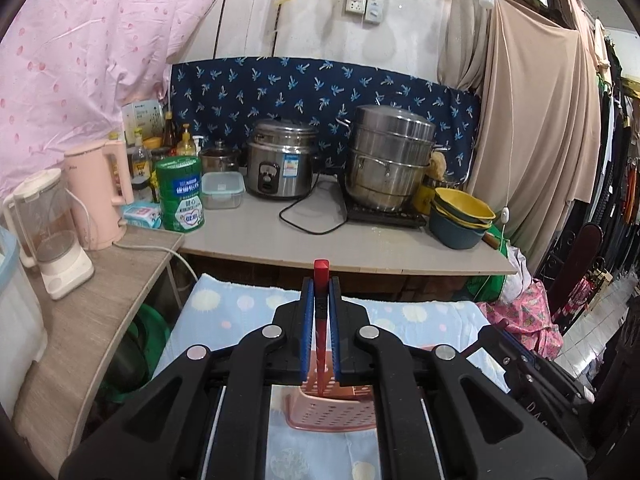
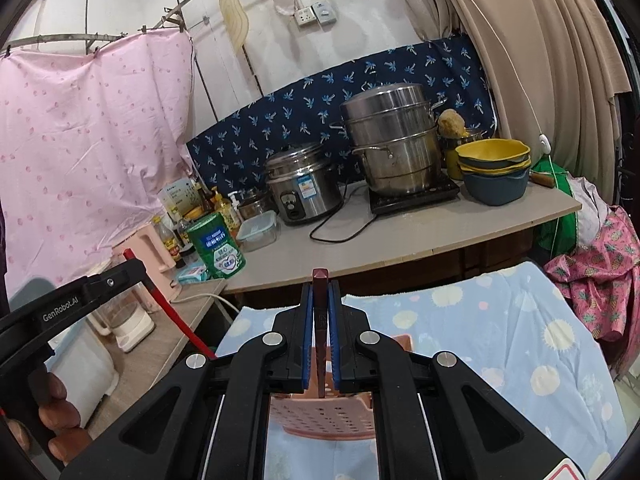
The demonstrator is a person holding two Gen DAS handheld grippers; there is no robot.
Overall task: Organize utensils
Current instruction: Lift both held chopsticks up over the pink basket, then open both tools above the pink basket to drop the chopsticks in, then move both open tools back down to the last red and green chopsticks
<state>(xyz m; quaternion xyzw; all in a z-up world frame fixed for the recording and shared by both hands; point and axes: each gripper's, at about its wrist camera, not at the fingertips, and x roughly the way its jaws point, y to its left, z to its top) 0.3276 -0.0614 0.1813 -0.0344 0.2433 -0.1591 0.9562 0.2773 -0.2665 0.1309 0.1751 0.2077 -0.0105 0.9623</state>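
Observation:
My left gripper (image 1: 320, 292) is shut on a red utensil handle (image 1: 321, 276) that stands upright, its lower end reaching down into a pink perforated basket (image 1: 332, 408) on the light blue spotted cloth (image 1: 240, 312). My right gripper (image 2: 320, 296) is shut on a dark brown utensil handle (image 2: 321, 280), also upright, its lower end in the same pink basket (image 2: 324, 420). The left gripper with its red utensil (image 2: 176, 312) shows at the left of the right wrist view. What kind of utensils they are is hidden.
A counter (image 1: 256, 240) behind holds a rice cooker (image 1: 280, 160), a steel steamer pot (image 1: 388, 160), stacked yellow and blue bowls (image 1: 460, 216), a green tin (image 1: 180, 192) and bottles. A side shelf (image 1: 100, 300) at left carries a pink kettle (image 1: 100, 192) and a blender (image 1: 48, 232).

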